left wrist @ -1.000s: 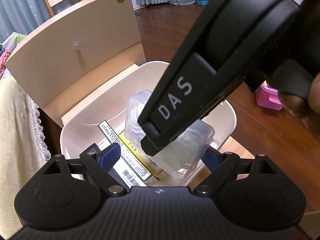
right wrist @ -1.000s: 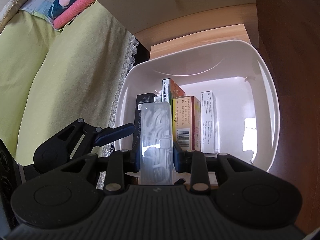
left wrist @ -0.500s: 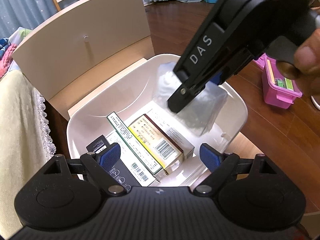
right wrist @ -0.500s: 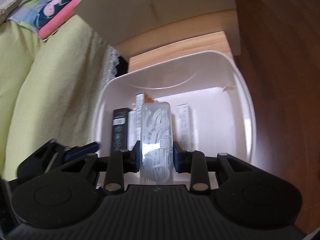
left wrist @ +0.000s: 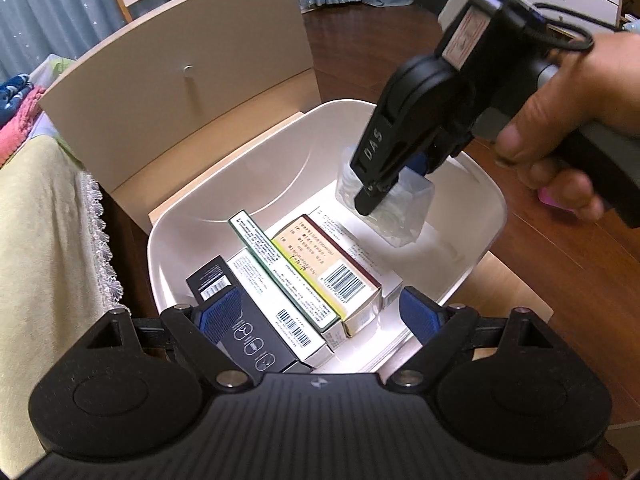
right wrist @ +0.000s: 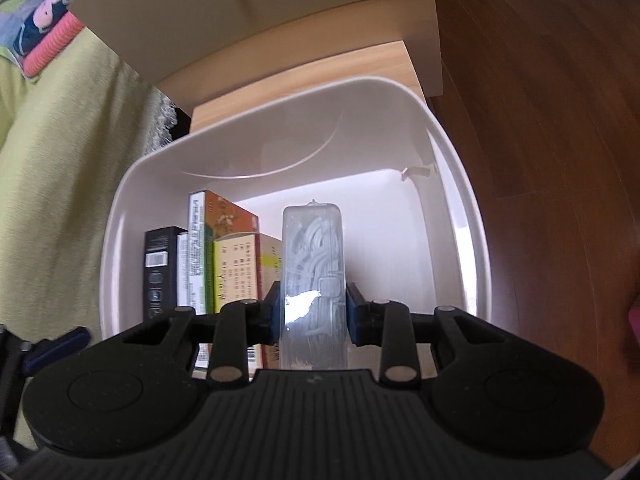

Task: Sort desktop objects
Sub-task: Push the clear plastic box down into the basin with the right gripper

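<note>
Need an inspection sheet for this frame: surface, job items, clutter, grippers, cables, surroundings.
Surface: wooden stand bearing the white bin; a beige panel with a knob behind it.
Job's things: clear plastic case of white pieces, held over the bin's open right part; black box, white box, green-edged box and barcode box packed side by side in the bin.
Clutter: nothing seen.
Grippers: right hand-held gripper shut on the case; left hand-held gripper open, holding nothing, over the bin's near edge.
Cables: black cable on the right unit.
Surroundings: yellow-green cloth to the left, wood floor, pink item by the hand.
</note>
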`<action>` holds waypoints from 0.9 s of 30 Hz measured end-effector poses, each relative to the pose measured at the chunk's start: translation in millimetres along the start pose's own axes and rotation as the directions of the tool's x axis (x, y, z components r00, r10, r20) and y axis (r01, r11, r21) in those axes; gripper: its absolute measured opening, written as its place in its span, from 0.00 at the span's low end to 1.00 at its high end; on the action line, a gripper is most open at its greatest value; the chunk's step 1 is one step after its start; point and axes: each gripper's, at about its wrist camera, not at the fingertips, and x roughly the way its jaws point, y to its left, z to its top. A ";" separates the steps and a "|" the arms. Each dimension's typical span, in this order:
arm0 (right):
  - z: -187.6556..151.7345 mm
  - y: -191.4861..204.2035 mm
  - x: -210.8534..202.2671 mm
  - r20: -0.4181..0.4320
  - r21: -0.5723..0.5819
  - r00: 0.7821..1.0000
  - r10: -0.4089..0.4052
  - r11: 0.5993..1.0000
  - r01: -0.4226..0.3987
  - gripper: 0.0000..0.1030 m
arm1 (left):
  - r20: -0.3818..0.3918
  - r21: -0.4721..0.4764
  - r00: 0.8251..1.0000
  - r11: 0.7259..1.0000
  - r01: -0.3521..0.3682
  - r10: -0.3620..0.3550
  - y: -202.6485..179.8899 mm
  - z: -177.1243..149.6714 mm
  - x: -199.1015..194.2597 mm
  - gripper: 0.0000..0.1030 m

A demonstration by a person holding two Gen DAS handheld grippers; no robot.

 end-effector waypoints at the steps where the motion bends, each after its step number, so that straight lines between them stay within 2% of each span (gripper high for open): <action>1: 0.1 0.4 2.4 -0.006 -0.006 1.000 -0.010 1.000 0.010 0.27 | 0.003 -0.003 1.000 1.000 -0.004 0.004 0.3 -0.6 -0.9 0.85; 7: -2.8 5.6 16.2 -0.038 -0.050 0.996 -0.079 0.996 0.077 0.27 | 0.013 -0.015 1.000 1.000 -0.009 0.009 2.6 -2.9 -0.9 0.85; 17: -4.5 11.3 40.0 -0.076 -0.102 0.987 -0.140 0.986 0.132 0.27 | 0.017 -0.036 1.000 0.999 -0.007 0.008 8.2 -7.6 1.2 0.85; 27: -7.6 1.7 47.4 -0.084 -0.074 0.989 -0.119 0.991 0.113 0.27 | 0.010 -0.041 1.000 0.999 -0.001 0.002 8.6 -10.7 4.4 0.85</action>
